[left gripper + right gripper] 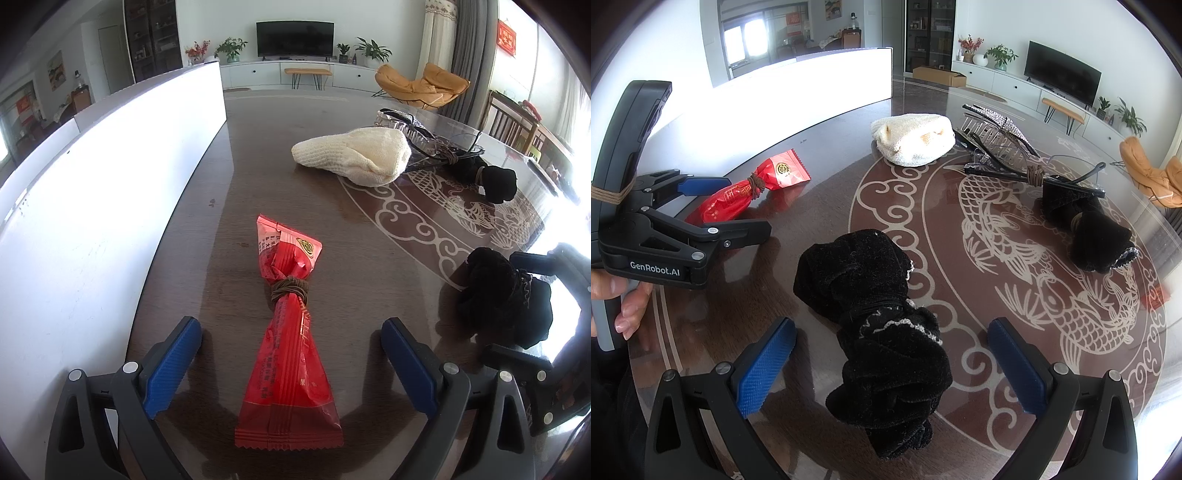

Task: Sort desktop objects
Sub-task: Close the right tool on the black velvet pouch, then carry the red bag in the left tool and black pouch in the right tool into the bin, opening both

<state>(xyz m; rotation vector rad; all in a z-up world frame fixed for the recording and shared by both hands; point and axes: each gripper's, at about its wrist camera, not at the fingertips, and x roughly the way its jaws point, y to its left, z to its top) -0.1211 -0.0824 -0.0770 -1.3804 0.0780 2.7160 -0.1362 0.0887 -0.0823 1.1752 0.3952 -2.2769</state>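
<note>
Grippers are both hanging wide open, empty: left gripper (291, 373) straddling the red packet (290, 354), right gripper (892, 369) straddling the black scrunchie (882, 332); closing looks next.

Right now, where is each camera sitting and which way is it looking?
Left wrist view: sits on the left gripper, looking forward along the table at the red snack packet between its open blue fingers, toward the TV wall.
Right wrist view: sits on the right gripper, looking across the table at the black scrunchie between its open fingers; the person's hand holding the left gripper shows at left.
Both views share the packet, the scrunchie, the cream knitted cloth and the white box.
</note>
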